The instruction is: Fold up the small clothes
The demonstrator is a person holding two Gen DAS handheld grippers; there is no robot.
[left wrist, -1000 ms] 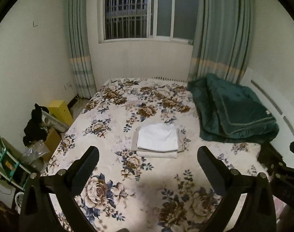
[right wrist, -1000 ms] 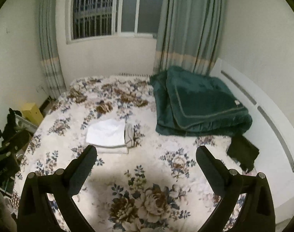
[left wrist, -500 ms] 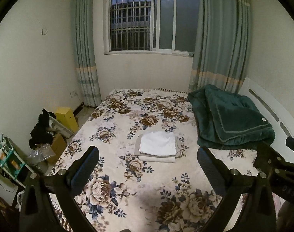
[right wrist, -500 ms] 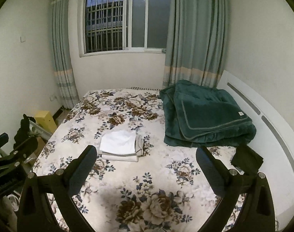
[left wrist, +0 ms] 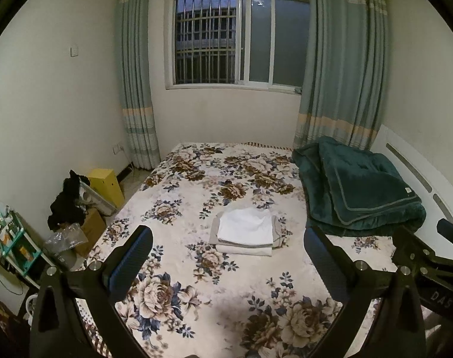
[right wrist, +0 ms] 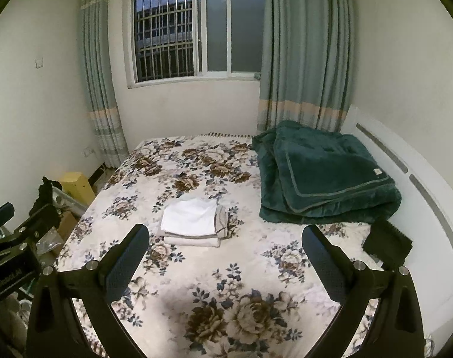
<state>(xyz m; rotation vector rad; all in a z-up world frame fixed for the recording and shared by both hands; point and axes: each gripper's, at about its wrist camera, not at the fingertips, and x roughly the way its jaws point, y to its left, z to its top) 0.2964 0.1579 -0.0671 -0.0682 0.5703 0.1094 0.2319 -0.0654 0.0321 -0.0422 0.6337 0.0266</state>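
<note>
I have both tools backed off from the bed (left wrist: 196, 298) now — over the last second the view has pulled up and away, so the window and curtains fill more of the frame and the pile of folded clothes (left wrist: 245, 232) sits smaller and farther ahead. The left tool (left wrist: 226, 256) is released, jaws spread wide with nothing between them; the right tool (right wrist: 225, 253) is the same, wide apart and empty. From the left tool the pile lies straight ahead, well apart from the fingertips; from the right tool it lies ahead and a little to the left. The pile looks neat: a white piece on top, a beige one under it, a cream one at the bottom, edges roughly squared. The green blanket (right wrist: 324, 173) lies beyond the right tool, apart from the pile. I read this retreat as the folding being finished — I see no loose garment left on the bed to pick up.
</note>
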